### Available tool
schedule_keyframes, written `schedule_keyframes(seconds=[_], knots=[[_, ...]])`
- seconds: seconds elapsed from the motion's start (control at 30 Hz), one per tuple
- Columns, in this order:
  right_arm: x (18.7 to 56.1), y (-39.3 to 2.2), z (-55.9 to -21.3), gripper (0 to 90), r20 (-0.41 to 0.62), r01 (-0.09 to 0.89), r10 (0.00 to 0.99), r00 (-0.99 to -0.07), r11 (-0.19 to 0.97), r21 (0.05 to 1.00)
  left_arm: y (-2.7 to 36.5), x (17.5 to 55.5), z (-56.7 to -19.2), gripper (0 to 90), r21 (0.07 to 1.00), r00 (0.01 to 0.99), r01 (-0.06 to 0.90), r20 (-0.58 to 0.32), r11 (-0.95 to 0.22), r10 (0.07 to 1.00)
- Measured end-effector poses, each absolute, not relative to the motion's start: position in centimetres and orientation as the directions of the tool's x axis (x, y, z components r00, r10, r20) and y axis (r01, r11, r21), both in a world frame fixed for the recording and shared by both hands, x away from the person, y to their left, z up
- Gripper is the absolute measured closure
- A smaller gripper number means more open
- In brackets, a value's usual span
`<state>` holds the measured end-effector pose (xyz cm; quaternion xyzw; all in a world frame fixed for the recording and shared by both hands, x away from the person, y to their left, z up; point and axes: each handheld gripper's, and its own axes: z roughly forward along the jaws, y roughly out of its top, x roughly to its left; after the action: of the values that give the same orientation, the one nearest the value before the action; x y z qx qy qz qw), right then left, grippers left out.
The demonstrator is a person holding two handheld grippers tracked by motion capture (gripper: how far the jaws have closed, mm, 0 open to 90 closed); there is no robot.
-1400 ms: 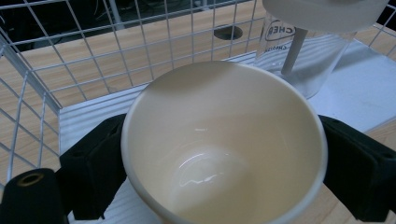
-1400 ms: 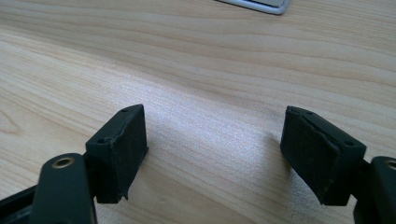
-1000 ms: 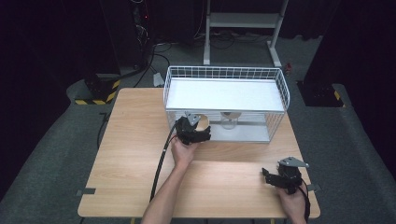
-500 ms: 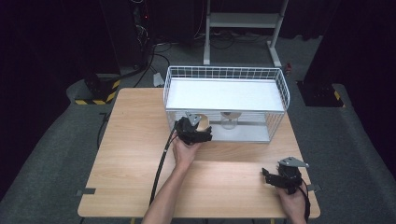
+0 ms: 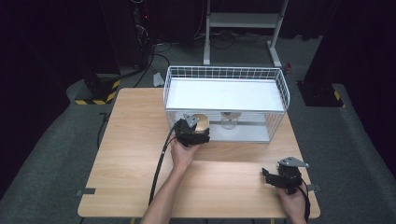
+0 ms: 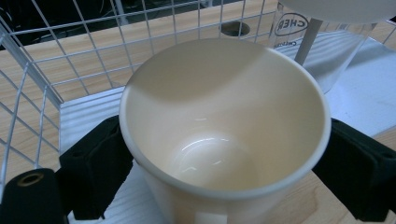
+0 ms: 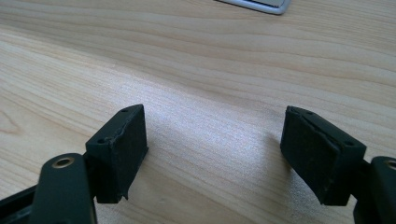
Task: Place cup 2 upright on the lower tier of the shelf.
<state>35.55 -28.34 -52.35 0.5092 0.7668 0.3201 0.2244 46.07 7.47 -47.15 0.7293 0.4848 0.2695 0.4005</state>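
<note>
1. The cup is a plain cream paper cup, round, wider at the rim than at the base; its rim is rolled and its glossy inside is empty, half in shadow.
2. It stands upright at the front left of the wire basket, on the white lower shelf, under the basket's white upper shelf; in the high view the cup shows just beyond the left gripper.
3. The left gripper has the cup between its jaws, which have just been closing; both black pads lie against the cup's wall below the rim, so it grips the cup.
4. Just beside the cup stands a clear glass with dark lettering.
5. The right gripper hangs low over the bare wooden table, jaws wide apart with nothing between them; in the high view it is near the table's front right corner, well apart from the cup.
</note>
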Motion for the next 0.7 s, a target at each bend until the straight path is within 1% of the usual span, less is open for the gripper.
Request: schedule_keyframes(seconds=[0.17,0.23,0.4,0.7], knots=[[35.6,-28.3,-52.4,22.8,-0.019,0.637,0.924,-0.381,0.277,0.720,7.6,45.7,-47.4,10.9,0.843,0.386,0.496,-0.001,-0.206,0.923],[35.6,-28.3,-52.3,22.8,-0.018,0.637,0.924,-0.381,0.277,0.719,7.8,45.7,-47.5,11.1,0.840,0.391,0.495,0.013,-0.222,0.920],[35.6,-28.3,-52.4,22.8,-0.019,0.637,0.924,-0.381,0.277,0.720,7.7,45.4,-48.1,11.4,0.831,0.391,0.510,0.006,-0.222,0.920],[35.6,-28.3,-52.3,22.8,-0.018,0.637,0.925,-0.381,0.276,0.719,7.8,45.3,-48.6,12.3,0.826,0.389,0.512,0.024,-0.237,0.921]])
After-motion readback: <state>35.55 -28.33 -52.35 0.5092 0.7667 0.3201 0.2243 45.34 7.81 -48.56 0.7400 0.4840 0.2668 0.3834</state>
